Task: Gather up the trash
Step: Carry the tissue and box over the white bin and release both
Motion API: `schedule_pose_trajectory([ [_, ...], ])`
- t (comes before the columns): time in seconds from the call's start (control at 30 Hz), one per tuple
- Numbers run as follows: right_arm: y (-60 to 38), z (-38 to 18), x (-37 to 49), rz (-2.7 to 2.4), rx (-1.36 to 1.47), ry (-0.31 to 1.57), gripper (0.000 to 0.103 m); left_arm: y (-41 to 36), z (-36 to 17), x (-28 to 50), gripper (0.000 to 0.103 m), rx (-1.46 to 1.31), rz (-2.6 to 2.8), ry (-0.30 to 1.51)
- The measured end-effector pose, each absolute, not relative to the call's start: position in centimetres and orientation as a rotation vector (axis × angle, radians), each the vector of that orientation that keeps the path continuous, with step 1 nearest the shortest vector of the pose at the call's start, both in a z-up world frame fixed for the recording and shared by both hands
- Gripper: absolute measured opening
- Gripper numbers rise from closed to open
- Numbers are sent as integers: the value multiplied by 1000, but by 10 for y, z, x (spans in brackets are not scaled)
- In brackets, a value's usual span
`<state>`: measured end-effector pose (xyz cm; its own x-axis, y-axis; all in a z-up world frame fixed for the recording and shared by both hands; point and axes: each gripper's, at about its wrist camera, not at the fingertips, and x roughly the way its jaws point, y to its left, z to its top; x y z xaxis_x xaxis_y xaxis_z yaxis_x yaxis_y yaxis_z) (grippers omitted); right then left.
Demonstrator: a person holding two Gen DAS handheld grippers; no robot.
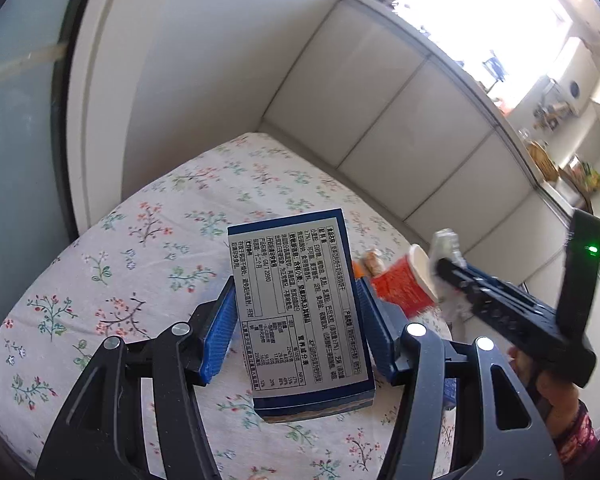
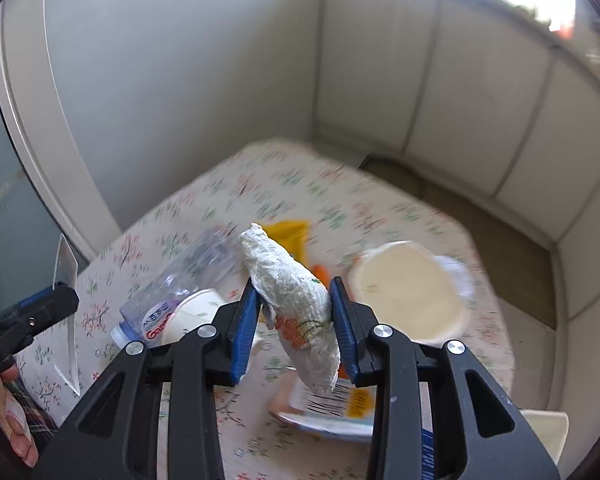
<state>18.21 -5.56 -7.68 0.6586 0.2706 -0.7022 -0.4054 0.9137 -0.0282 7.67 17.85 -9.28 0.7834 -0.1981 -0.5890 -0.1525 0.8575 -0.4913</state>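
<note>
My left gripper [image 1: 296, 296] is shut on a flat blue box [image 1: 300, 280] with a white printed label, held above the flowered tablecloth [image 1: 100, 272]. My right gripper [image 2: 294, 286] is shut on a crumpled white paper wad [image 2: 288, 280] that sticks out past both pads. In the left wrist view the right gripper [image 1: 446, 260] hovers at the right with the wad [image 1: 446, 242], in front of a red paper cup [image 1: 404, 288]. The left gripper [image 2: 32, 320] shows at the left edge of the right wrist view, its box [image 2: 66, 280] seen edge-on.
Below the right gripper lie a clear plastic bottle [image 2: 172, 292], a white cup [image 2: 196, 312], a yellow wrapper [image 2: 290, 234], a wide cream-coloured cup [image 2: 408, 296] and a printed packet [image 2: 328, 412]. White panelled walls [image 2: 460, 100] close the table's far sides.
</note>
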Motion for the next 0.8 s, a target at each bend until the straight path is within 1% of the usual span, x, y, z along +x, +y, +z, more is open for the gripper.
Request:
schedule_pose_trajectory([
  [0.17,-131,-61,146,245,-49,662,36,137,-79,69,55,-474,-83,678],
  [0.33,-224,-59,112,10,104,607,36,91,-68,67,55,-433,-157,692],
  [0.5,-312,-82,95,-235,233,640,36,39,-62,78,55,-376,-231,725],
  [0.63,-345,-102,95,-339,260,646,38,-6,-59,84,55,-321,-289,735],
  [0.73,-361,-116,97,-396,276,665,41,-39,-57,88,55,-276,-324,737],
  [0.77,-368,-120,96,-413,292,668,47,-49,-58,91,55,-266,-336,742],
  [0.8,-373,-123,94,-427,319,665,58,-60,-58,93,55,-257,-348,748],
])
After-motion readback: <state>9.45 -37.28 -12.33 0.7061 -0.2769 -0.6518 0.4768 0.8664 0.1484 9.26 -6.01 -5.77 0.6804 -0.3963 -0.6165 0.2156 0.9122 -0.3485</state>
